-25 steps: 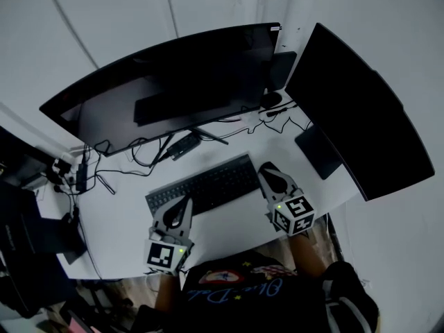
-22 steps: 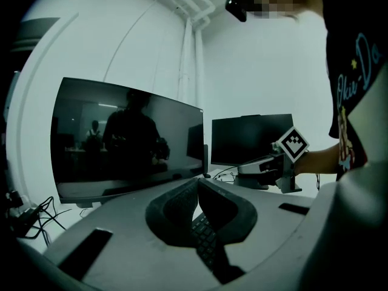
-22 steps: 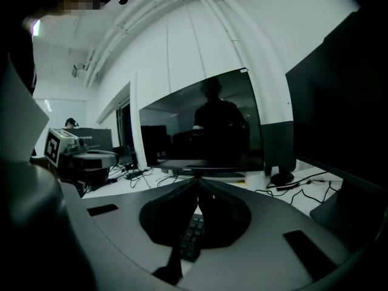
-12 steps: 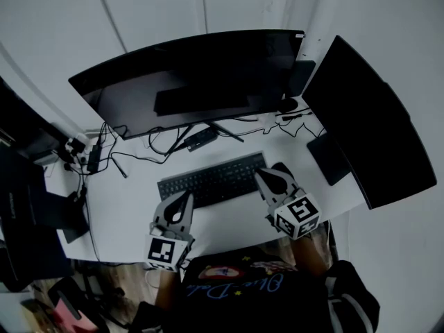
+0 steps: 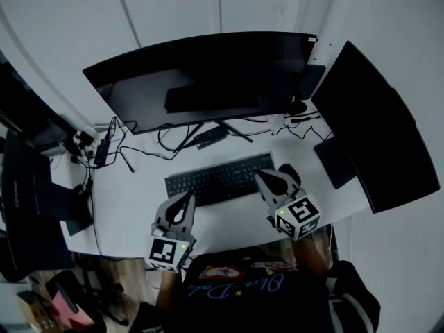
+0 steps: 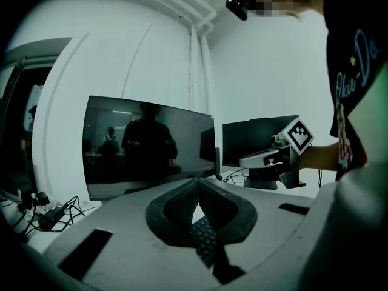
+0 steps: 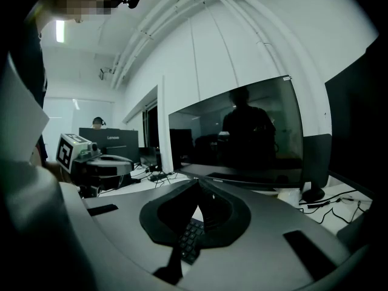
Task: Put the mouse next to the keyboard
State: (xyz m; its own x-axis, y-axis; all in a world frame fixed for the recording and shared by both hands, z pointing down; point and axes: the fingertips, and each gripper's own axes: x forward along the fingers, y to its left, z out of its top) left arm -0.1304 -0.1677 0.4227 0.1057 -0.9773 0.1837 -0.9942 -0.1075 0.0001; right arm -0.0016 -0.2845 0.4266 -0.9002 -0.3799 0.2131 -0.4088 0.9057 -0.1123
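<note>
A black keyboard [image 5: 220,179] lies on the white table [image 5: 132,200] in front of the wide monitor. A dark rounded mouse [image 5: 292,173] sits just off the keyboard's right end, partly hidden behind my right gripper [image 5: 268,180]. That gripper hovers at the keyboard's right front corner, its jaws shut on nothing. My left gripper [image 5: 184,207] hangs at the keyboard's left front corner, also shut and empty. Through the small gap under each gripper's closed tips, keyboard keys [image 6: 205,238] [image 7: 189,238] show. The mouse appears in neither gripper view.
A wide curved monitor [image 5: 208,82] stands behind the keyboard, and a second dark monitor [image 5: 374,123] stands at the right with its base [image 5: 336,161] on the table. Cables [image 5: 159,144] and a power strip [image 5: 100,151] lie at the back left. The table's front edge is just below both grippers.
The head view has swung, so the desk sits further right and lower in the picture. Both grippers stay shut near the keyboard's front corners; the mouse now shows beside the right gripper.
</note>
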